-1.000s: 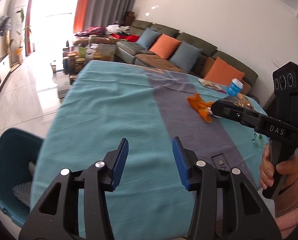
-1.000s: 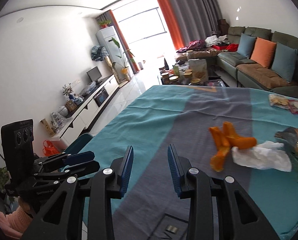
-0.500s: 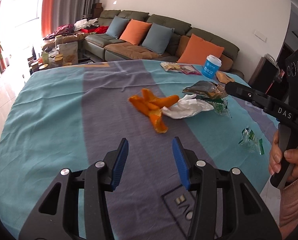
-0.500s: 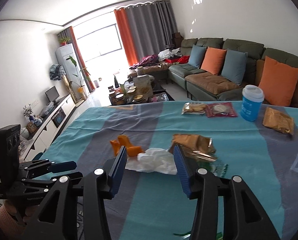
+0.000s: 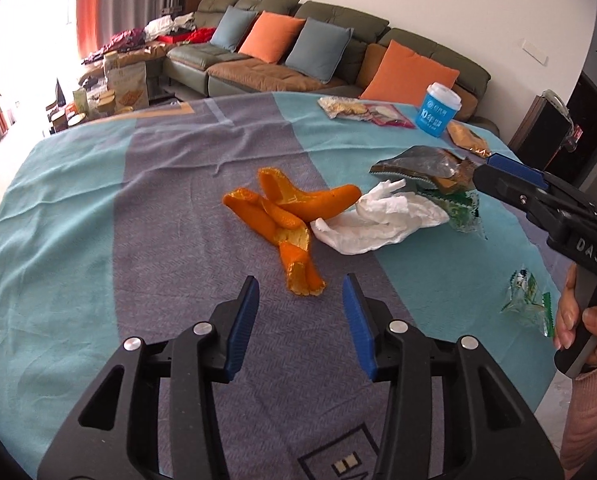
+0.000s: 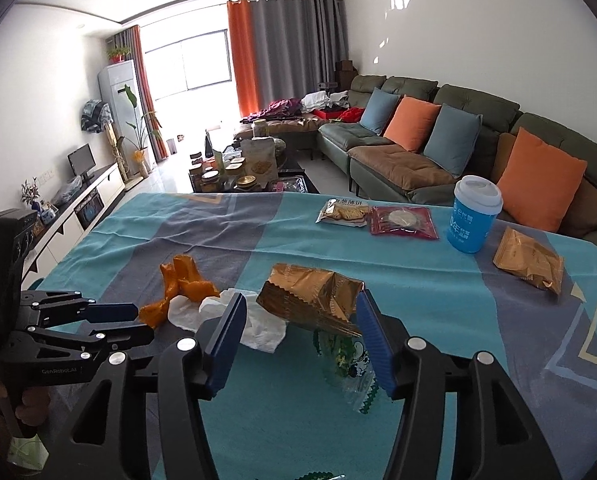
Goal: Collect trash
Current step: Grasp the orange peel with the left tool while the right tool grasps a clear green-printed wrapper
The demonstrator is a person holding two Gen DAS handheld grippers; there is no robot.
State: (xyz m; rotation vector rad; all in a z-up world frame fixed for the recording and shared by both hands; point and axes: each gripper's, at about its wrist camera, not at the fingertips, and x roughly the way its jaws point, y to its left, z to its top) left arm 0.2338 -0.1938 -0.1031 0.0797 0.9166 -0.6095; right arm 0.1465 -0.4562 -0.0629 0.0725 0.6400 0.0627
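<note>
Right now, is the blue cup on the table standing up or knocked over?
Standing up. The blue cup sits on its base on the tablecloth with its white lid on top, beside the snack packets.

One peel (image 5: 286, 216), one tissue (image 5: 382, 220), one cup (image 6: 474, 216), six wrappers.

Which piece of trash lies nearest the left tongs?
On the teal and grey tablecloth, just ahead of the left tongs, lies the orange peel. It touches the white crumpled tissue and is the only bright orange, forked scrap.
</note>
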